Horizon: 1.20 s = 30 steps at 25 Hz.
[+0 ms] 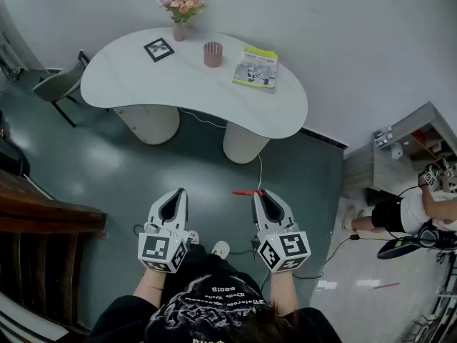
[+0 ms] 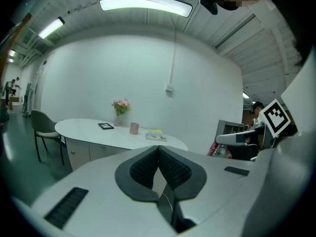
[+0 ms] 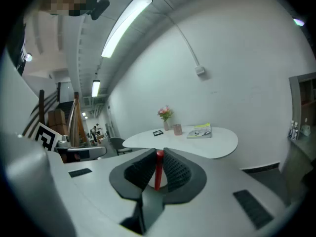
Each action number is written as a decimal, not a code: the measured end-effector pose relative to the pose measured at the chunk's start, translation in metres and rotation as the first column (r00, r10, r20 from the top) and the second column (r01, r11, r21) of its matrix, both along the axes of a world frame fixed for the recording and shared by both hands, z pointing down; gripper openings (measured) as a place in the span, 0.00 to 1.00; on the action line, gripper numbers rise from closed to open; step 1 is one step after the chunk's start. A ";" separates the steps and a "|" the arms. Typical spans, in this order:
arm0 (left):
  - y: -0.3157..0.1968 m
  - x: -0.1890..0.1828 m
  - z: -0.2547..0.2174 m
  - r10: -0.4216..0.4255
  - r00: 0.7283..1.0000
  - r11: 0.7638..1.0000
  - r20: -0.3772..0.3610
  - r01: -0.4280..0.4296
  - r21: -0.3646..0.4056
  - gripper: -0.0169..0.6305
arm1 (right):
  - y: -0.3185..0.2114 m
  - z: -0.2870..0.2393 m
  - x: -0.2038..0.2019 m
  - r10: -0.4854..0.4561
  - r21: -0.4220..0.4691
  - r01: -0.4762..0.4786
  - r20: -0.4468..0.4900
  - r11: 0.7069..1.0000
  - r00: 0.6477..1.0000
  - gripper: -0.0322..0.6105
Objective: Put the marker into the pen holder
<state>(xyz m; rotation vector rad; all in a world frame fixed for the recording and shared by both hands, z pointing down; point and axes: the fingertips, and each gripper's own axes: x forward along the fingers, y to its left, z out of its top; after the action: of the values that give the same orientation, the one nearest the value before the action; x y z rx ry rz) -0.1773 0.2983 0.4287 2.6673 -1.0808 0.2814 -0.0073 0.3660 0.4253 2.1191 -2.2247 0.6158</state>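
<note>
R gripper [image 3: 158, 157] is pinching the marker [image 3: 159, 174]; the red barrel stands upright between the pads in the R gripper view, and in the head view it pokes out sideways toward frame centre [image 1: 243, 191] from the R gripper [image 1: 258, 194] at lower centre. L gripper [image 2: 159, 154] is pressed together w/ nothing in it; it sits lower left of centre in the head view [image 1: 179, 192]. The holder [image 1: 213, 54], a pink cup, is on the table [image 1: 143, 84] at upper centre, well apart from both tools, between the frame [image 1: 158, 49] and the book [image 1: 255, 68]; flowers [image 1: 181, 4] sit just behind it. So I judge the step is the carry, not yet the drop. To do it well: walk up to the near edge of the table first, no reaching from here; mind the cable [image 1: 258, 164] on the floor by the table leg; hold the pinch firm, since a smooth round barrel can prob. roll or slide in the pads. Near the cup, turn my wrist so the marker hangs tip-down, centre it over the rim, lower till the end is inside, then let go; dropping from high may tip a light cup. L could brace the cup, but it'd have to open first.
</note>
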 end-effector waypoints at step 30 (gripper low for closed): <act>-0.027 -0.010 0.000 0.014 0.997 0.999 -0.079 -0.011 0.035 0.06 | -0.038 -0.020 -0.031 -0.022 0.081 0.030 -0.104 0.996 0.994 0.16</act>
<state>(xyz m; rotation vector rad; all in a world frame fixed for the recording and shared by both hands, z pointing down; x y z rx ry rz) -0.1870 0.2716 0.4285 2.6914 -1.0544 0.1597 -0.0386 0.3278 0.4056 2.1027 -2.2554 0.4102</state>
